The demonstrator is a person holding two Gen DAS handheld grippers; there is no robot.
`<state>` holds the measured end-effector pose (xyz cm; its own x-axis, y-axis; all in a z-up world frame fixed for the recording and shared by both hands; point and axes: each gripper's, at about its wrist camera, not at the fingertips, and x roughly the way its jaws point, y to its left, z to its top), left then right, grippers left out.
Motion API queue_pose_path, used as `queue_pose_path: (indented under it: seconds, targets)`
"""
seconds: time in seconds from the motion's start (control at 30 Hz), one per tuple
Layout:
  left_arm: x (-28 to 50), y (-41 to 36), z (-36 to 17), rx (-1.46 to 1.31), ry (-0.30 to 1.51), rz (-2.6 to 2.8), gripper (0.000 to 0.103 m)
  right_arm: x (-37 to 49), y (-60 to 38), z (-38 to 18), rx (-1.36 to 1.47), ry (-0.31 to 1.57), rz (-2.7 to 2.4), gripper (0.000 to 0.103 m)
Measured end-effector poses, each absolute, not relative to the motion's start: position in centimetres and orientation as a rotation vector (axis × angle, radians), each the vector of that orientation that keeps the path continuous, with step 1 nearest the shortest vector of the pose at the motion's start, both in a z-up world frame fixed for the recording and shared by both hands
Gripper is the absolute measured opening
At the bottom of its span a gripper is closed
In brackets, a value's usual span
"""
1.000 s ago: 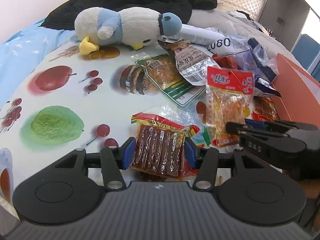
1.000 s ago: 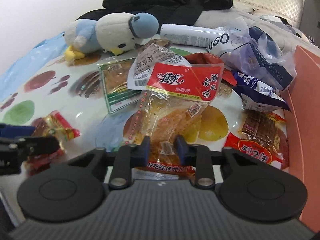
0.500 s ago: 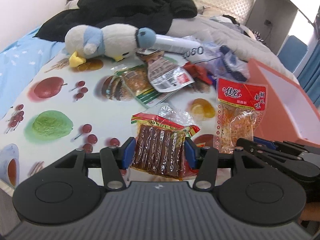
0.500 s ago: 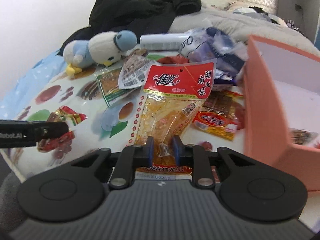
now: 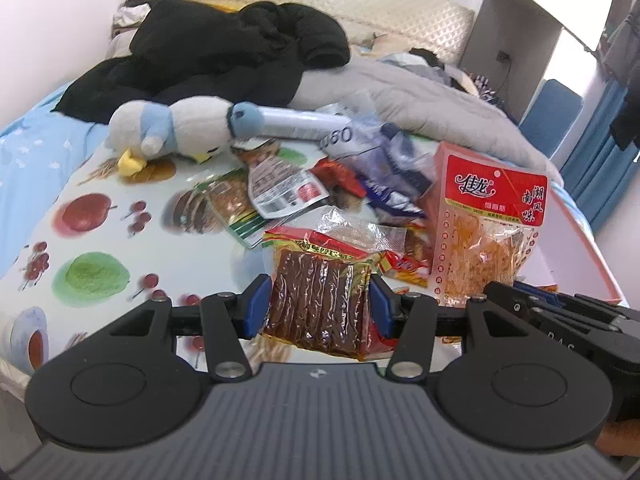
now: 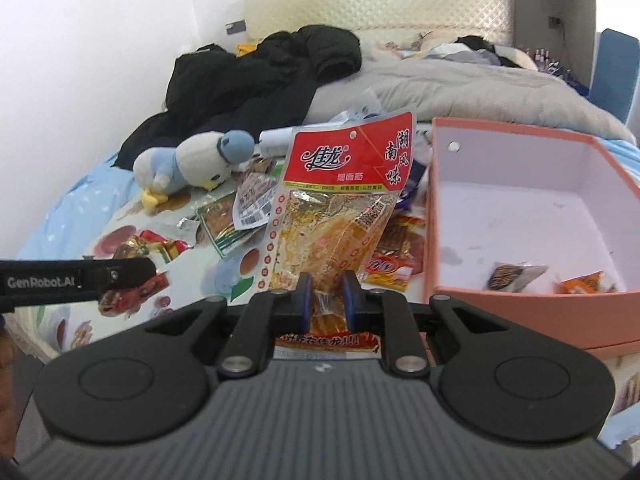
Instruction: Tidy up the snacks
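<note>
My left gripper is shut on a pack of dark brown snack strips and holds it above the fruit-print cloth. My right gripper is shut on the bottom of a red-topped pack of orange snack, held upright and above the table; it also shows in the left wrist view. An open pink box stands to the right, with two small packets inside. Several more snack packs lie in a pile on the cloth.
A blue and white plush bird lies at the far left of the pile, with a white tube behind it. A black jacket and grey blanket lie on the bed beyond. The left gripper's arm shows in the right wrist view.
Both grippers have risen with their packs. The right gripper has carried the red-topped pack rightward, close beside the pink box, whose inside is now in view.
</note>
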<state>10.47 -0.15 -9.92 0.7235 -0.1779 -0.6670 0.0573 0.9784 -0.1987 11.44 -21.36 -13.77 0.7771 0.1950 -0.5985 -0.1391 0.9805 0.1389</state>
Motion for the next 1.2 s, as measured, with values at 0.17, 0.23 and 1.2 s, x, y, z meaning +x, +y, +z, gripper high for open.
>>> queue_pose_path:
  seconds: [0.17,0.23,1.2]
  targets:
    - [9.3,-1.9,-8.0,-0.159,0.727,-0.179,0.058,9.7,-22.5,-11.9,0.097,0.628,0.156,0.019]
    - [8.8,-2.8,-7.3,-0.155,0.72,-0.198,0.058,9.0,-22.9,-11.2,0.1,0.617,0.144,0.019]
    - [13.7,-18.8,-4.8,-0.079,0.772,-0.457,0.058,7.3,-35.1,-8.2,0.171,0.569,-0.08,0.018]
